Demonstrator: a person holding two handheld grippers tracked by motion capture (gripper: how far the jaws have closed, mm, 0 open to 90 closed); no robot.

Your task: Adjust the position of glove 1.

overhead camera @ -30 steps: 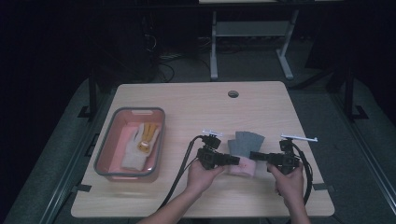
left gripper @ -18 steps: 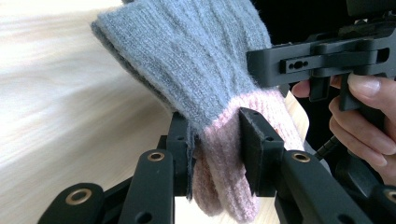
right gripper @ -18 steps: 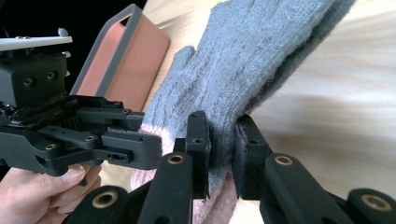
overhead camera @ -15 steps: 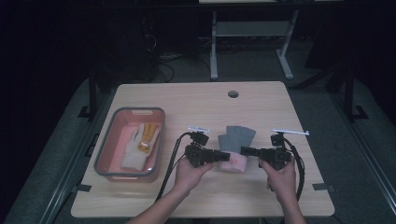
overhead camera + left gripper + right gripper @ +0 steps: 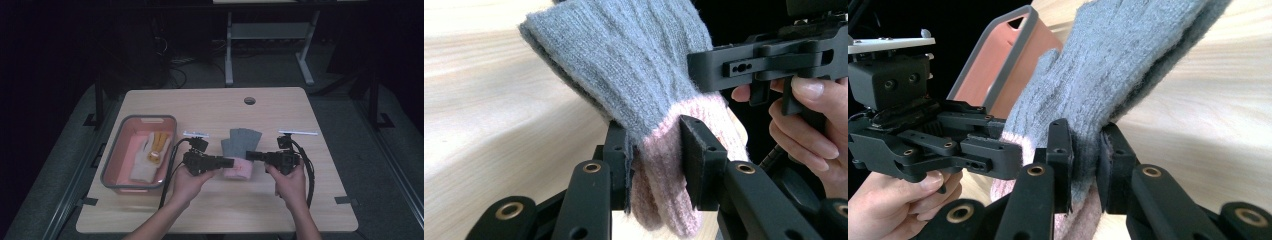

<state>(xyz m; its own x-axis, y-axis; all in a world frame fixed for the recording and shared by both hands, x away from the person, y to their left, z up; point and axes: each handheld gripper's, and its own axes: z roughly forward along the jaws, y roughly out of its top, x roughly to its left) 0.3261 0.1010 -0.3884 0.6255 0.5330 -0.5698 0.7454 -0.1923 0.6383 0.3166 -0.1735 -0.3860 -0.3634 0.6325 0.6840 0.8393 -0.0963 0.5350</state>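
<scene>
A knitted glove, grey with a pink cuff, is held between both grippers over the middle of the table, its grey part trailing toward the far side. My left gripper is shut on the pink cuff's left edge; its pads pinch the knit. My right gripper is shut on the glove's right edge, where grey meets pink. In the left gripper view the right gripper and its hand show at the right; in the right gripper view the left gripper shows at the left.
A pink bin with a grey rim stands at the table's left, holding a white glove and a yellow one. A round cable hole lies near the far edge. Black cables trail from both grippers toward the near edge.
Both grippers have risen and moved away from the near edge, carrying the glove with them. The pink cuff has lifted off the table.
</scene>
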